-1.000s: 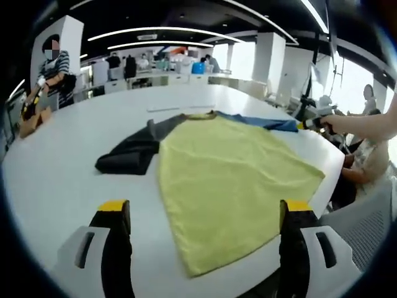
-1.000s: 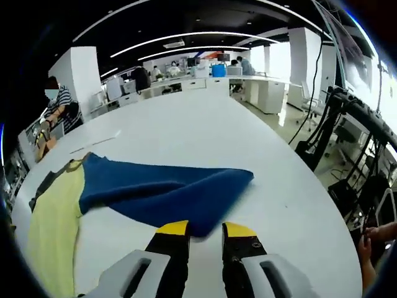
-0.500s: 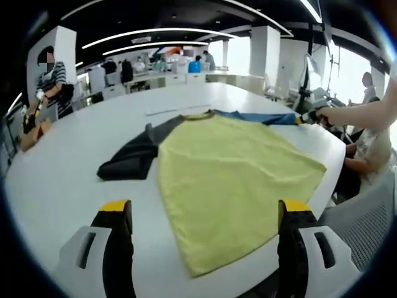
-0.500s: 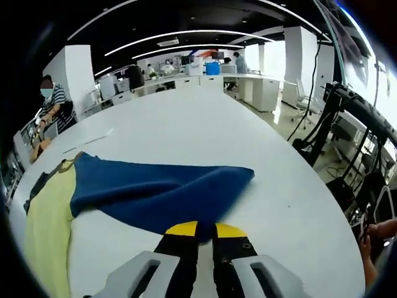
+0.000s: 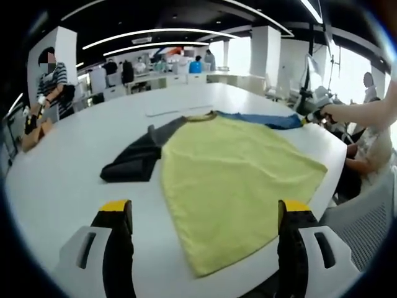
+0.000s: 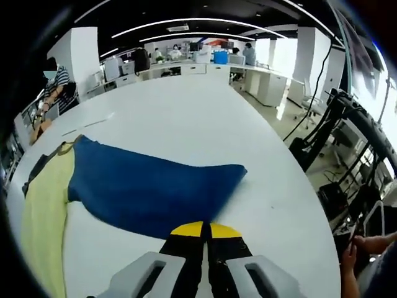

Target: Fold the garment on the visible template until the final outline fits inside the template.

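A T-shirt lies flat on the white table: yellow body, dark grey sleeve crumpled to its left, blue sleeve at the far right. My left gripper hovers open and wide over the shirt's near hem, holding nothing. In the right gripper view the blue sleeve spreads out ahead, with the yellow body at the left. My right gripper is shut on the blue sleeve's near edge. The right gripper also appears in the left gripper view, at the sleeve's end.
A thin pale strip lies on the table beyond the collar. The table's edge curves close on the right, with black stands and cables past it. A person in a striped top stands far left; desks line the back.
My right gripper's jaws have come together on the blue sleeve's edge, from a narrow gap to shut. The sleeve's near edge has shifted a little. My left gripper stays open.
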{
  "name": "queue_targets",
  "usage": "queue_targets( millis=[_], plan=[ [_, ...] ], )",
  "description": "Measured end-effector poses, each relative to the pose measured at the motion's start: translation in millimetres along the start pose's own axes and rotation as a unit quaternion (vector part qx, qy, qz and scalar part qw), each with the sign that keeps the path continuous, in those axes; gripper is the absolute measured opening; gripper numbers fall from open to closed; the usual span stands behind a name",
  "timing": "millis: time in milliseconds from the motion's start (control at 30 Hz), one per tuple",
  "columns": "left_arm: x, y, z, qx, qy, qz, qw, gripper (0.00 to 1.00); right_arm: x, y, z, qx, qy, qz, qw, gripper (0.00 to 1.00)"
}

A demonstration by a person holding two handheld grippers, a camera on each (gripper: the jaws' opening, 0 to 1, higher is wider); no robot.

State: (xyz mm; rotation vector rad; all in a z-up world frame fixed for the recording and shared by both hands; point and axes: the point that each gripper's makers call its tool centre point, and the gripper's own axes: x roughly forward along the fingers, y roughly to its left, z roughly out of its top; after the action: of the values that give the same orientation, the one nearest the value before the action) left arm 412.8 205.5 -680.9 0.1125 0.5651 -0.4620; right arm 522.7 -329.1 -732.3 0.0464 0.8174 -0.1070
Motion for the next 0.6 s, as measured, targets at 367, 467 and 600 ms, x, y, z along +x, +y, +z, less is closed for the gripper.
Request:
queue_targets(
  millis=[367, 467, 600],
  plan=[
    [-1.8, -1.1, -2.0, -0.002, 0.001, -0.002, 1.0000, 0.96, 3.2, 0.4, -2.2, 0.031, 0.012, 0.006, 0.9994, 0.00],
    [-2.6, -0.5, -2.5, -0.003, 0.000, -0.001, 1.0000, 0.96, 0.5, 1.9, 2.0, 0.034, 0.004, 0.009, 0.9994, 0.00],
    [-3.4, -0.3, -1.9, -0.004, -0.001, 0.000, 1.0000, 0.96, -3.4, 5.6, 6.9, 0.034, -0.002, 0.013, 0.9993, 0.00]
  ],
)
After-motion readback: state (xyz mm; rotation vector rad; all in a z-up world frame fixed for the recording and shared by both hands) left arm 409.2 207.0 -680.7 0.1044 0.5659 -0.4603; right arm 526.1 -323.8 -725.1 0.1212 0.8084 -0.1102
